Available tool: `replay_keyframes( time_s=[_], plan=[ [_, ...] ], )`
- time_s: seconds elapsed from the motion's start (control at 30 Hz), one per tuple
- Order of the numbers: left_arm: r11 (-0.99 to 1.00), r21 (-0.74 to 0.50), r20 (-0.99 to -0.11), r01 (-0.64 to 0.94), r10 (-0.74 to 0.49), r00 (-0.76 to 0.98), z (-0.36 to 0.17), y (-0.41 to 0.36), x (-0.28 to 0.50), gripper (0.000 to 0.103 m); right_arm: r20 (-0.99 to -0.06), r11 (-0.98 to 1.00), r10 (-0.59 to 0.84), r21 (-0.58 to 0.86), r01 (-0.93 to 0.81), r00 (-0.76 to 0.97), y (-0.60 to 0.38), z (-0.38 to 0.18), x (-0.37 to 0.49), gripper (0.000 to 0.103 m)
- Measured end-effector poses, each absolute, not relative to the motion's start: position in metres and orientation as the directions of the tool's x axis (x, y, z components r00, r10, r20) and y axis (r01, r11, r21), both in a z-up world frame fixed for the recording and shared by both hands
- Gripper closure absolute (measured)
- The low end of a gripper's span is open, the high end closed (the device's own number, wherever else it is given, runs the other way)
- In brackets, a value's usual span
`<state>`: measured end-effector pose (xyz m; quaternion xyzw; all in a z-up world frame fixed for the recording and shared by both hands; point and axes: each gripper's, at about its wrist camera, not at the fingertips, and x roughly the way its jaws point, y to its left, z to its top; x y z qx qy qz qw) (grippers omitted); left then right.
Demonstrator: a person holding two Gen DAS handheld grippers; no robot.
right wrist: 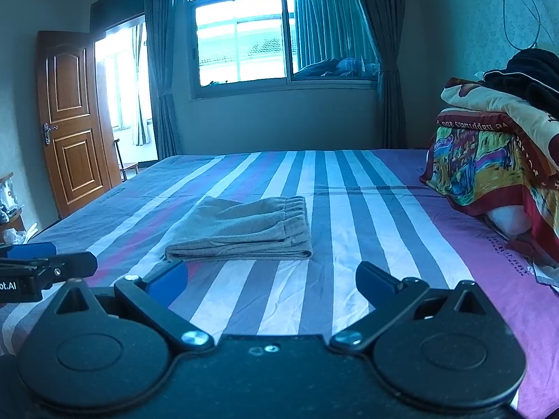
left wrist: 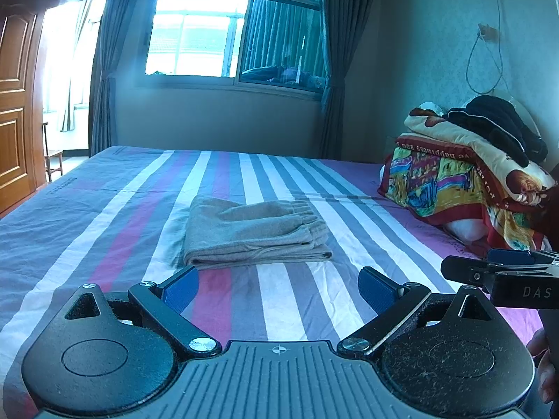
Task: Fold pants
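While the folded grey pants [left wrist: 256, 232] lie on the striped bed [left wrist: 104, 216] at 12 o'clock, left gripper [left wrist: 277, 288] and right gripper [right wrist: 270, 281] hover just short, fingers spread wide, holding and touching nothing.

You were in a home bedroom: a bed [left wrist: 104, 209] with a striped sheet filled the middle, a curtained window [left wrist: 223, 24] sat top centre, a wooden door [right wrist: 75, 122] at left, piled quilts [right wrist: 489, 160] at right.
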<state>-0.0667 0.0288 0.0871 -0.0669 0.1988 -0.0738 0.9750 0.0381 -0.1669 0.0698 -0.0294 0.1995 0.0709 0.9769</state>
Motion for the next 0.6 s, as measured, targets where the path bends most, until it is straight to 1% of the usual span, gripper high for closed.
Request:
replay_keyframes(
  time_s=[0.6],
  plan=[
    [0.98,-0.161,-0.379,0.119,-0.173,0.909,0.0852,0.0294,-0.0665,0.006,-0.401,0.988,0.13,-0.026,-0.154,0.907,-0.1682,0.0673,0.0399,0.001]
  ],
)
